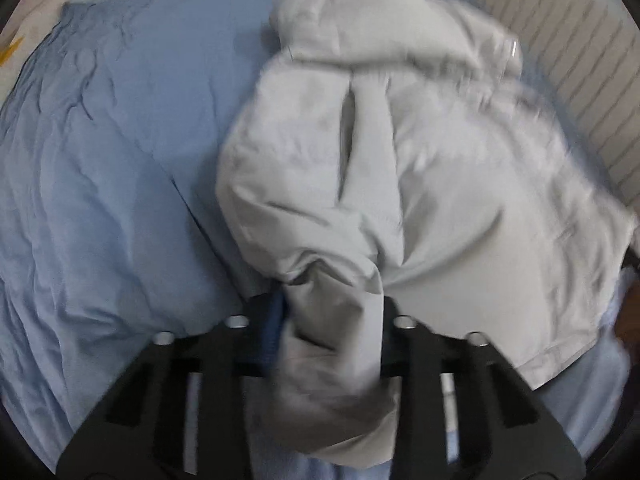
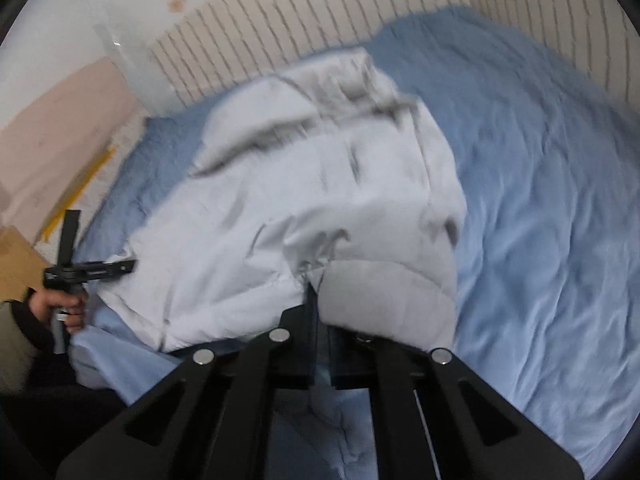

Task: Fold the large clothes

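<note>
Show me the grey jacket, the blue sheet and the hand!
jacket (image 1: 440, 168), left wrist view, on its crumpled middle.
sheet (image 1: 100, 200), left wrist view, on a bare wrinkled patch.
hand (image 2: 60, 304), right wrist view, on the knuckles around a handle.

Pale grey garment (image 1: 420, 184) on light blue sheet (image 1: 100, 184), black tools, cream wall w/ dark stripes (image 2: 320, 20).

Right gripper (image 2: 320, 308) at the bottom centre, jaws nearly together, pinching the near edge of the pale grey garment (image 2: 320, 200). Garment rumpled and spread over the blue bedsheet (image 2: 540, 220), blurred in places. Beyond the garment, a cream panel with thin dark stripes (image 2: 320, 28). Left of the garment, just beside its left edge, a hand (image 2: 64, 304) in a dark sleeve gripping the handle of the left gripper (image 2: 80, 268); jaw state there not discernible.
</note>
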A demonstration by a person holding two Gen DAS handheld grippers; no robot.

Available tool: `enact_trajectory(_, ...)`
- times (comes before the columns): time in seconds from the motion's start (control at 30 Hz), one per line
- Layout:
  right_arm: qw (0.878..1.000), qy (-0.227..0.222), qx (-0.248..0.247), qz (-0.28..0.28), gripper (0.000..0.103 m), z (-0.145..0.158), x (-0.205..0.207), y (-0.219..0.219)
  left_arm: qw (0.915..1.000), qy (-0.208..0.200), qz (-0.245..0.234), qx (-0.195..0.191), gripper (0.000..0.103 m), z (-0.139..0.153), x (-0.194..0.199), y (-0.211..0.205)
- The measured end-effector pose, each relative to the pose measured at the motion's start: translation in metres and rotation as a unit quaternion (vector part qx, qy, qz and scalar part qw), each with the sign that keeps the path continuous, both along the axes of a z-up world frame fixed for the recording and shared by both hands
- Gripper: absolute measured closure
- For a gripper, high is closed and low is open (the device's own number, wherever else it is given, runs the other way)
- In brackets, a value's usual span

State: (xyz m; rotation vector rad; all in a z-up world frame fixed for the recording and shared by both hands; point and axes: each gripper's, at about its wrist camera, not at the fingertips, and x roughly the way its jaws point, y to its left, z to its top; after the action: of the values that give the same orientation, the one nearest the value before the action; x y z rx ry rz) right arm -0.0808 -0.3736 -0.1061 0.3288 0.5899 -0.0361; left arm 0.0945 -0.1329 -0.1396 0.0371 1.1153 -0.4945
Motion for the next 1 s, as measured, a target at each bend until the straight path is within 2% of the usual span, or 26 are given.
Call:
enact_trajectory(0.07, 1.000, -0.021, -0.020, 0.006, 0.101, 0.030, -0.003, 0.002, 0.9989, -0.018, 0.018, -0.038, 0.083, 0.021, 0.003, 0.014)
enact_trajectory(0.13, 0.998, -0.051, -0.044, 0.012, 0.101, 0.069, -0.005, 0.008, 0.9967, -0.047, 0.034, -0.057, 0.086, 0.047, 0.002, 0.022)
enact_trajectory(0.27, 0.989, -0.120, -0.085, 0.021, 0.101, 0.142, -0.020, 0.027, 0.9850, -0.117, 0.061, -0.110, 0.090, 0.119, -0.012, 0.047)
enact_trajectory(0.37, 0.981, -0.167, -0.092, 0.027, 0.101, 0.173, -0.043, 0.043, 0.9751, -0.142, 0.072, -0.154, 0.090, 0.161, -0.029, 0.074)
enact_trajectory(0.53, 0.976, -0.198, -0.074, 0.043, 0.102, 0.177, -0.080, 0.055, 0.9641, -0.194, 0.067, -0.169, 0.090, 0.210, -0.074, 0.113)
enact_trajectory(0.63, 0.978, -0.200, -0.046, 0.049, 0.102, 0.167, -0.089, 0.055, 0.9628, -0.199, 0.063, -0.172, 0.090, 0.221, -0.089, 0.128)
enact_trajectory(0.73, 0.979, -0.200, -0.013, 0.048, 0.102, 0.157, -0.086, 0.056, 0.9654, -0.188, 0.052, -0.173, 0.091, 0.223, -0.097, 0.133)
enact_trajectory(0.83, 0.980, -0.193, 0.005, 0.039, 0.102, 0.153, -0.070, 0.044, 0.9686, -0.174, 0.043, -0.172, 0.091, 0.222, -0.082, 0.123)
enact_trajectory(0.87, 0.981, -0.189, 0.007, 0.032, 0.102, 0.153, -0.061, 0.041, 0.9695, -0.177, 0.046, -0.163, 0.091, 0.222, -0.071, 0.116)
enact_trajectory(1.0, 0.982, -0.182, 0.045, 0.002, 0.102, 0.156, -0.010, 0.013, 0.9682, -0.170, 0.061, -0.173, 0.090, 0.224, -0.016, 0.082)
